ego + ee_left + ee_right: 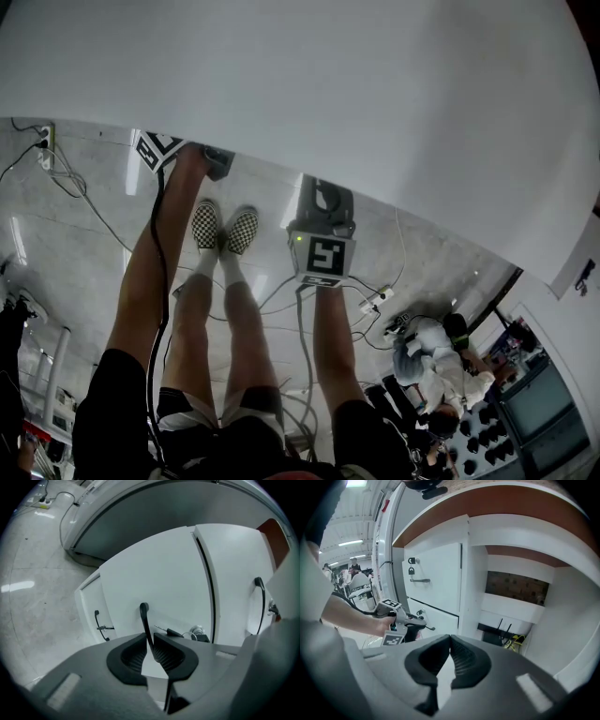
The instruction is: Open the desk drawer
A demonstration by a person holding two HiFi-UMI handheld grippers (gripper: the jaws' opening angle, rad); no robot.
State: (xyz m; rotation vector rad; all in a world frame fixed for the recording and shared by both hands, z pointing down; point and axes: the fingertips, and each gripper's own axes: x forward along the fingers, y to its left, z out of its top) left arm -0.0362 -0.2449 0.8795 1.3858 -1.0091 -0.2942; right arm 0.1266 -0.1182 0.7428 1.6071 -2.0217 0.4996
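Observation:
The white desk drawer (159, 578) fills the left gripper view, and its thin black handle (144, 618) runs down between my left gripper's (151, 644) pads, which are shut on it. From the right gripper view, the left gripper (410, 624) is at the lower drawer (438, 615) of the white drawer unit. My right gripper (450, 645) hangs back from the unit, shut, with nothing in it. In the head view both grippers, left (211, 161) and right (323, 214), reach under the white desktop (328, 103), which hides their jaws.
Another drawer above carries its own black handle (259, 602). Keys (197, 632) hang from a lock beside the held handle. Cables and a power strip (375, 300) lie on the floor near my legs and checkered shoes (225, 227). A person (436, 361) crouches at lower right.

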